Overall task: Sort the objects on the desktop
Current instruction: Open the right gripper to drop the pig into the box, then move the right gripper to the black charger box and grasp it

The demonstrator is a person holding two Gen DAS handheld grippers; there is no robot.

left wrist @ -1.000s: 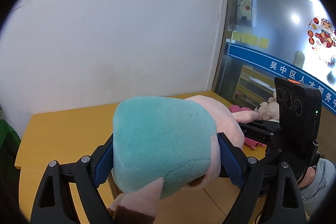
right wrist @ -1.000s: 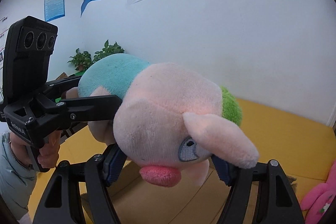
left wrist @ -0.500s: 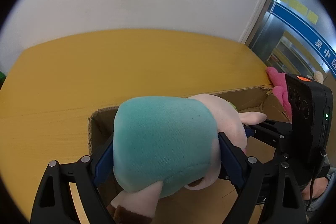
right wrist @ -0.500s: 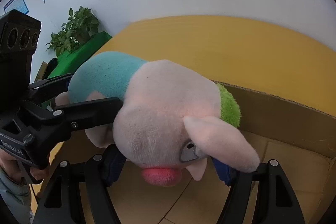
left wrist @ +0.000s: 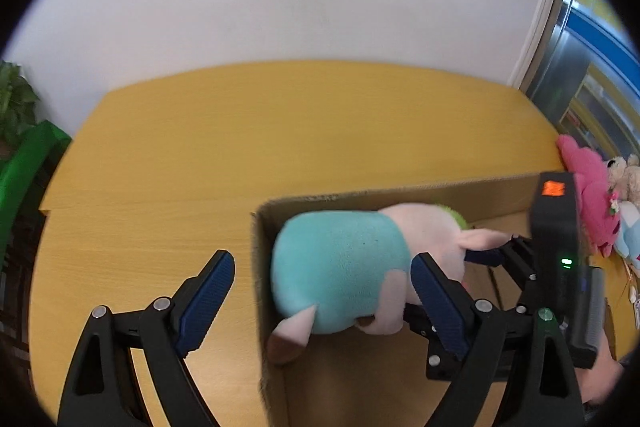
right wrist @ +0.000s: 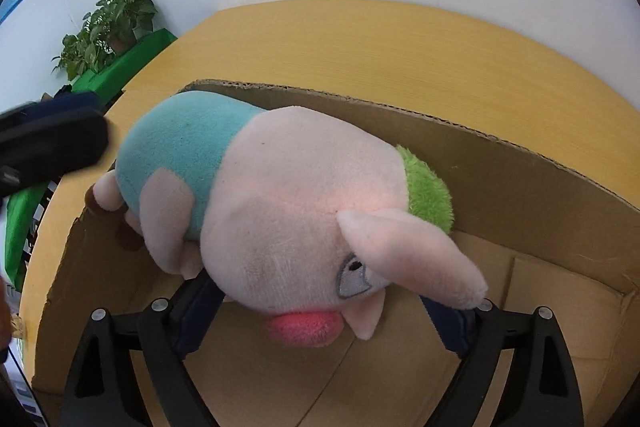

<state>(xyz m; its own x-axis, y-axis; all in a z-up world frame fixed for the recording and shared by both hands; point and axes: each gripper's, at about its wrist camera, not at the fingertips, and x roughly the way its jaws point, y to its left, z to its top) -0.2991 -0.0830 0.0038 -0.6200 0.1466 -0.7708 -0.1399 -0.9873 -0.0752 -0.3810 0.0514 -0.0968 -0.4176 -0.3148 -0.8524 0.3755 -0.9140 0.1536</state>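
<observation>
Two grippers frame one plush pig [right wrist: 288, 211] above an open cardboard box [right wrist: 500, 163] on the yellow tabletop [left wrist: 248, 131]. In the right wrist view, the right gripper [right wrist: 320, 311] is closed on the pig's pink head, its blue pads pressed in from both sides beneath the snout, so the toy hangs over the box interior with its teal body toward the box's left corner and its green tuft near the far wall. In the left wrist view, the left gripper [left wrist: 320, 291] stands wide open: its left pad sits out over the tabletop, clear of the toy, while its right pad lies just beside the pig's [left wrist: 360, 267] pink flank, and whether it touches is hard to tell. Its spread fingers straddle the box's left wall [left wrist: 260, 267]. Pink and beige stuffed toys [left wrist: 592, 195] lie at the tabletop's right edge, beyond the box. A potted plant [right wrist: 108, 27] stands by the white wall to the left.
</observation>
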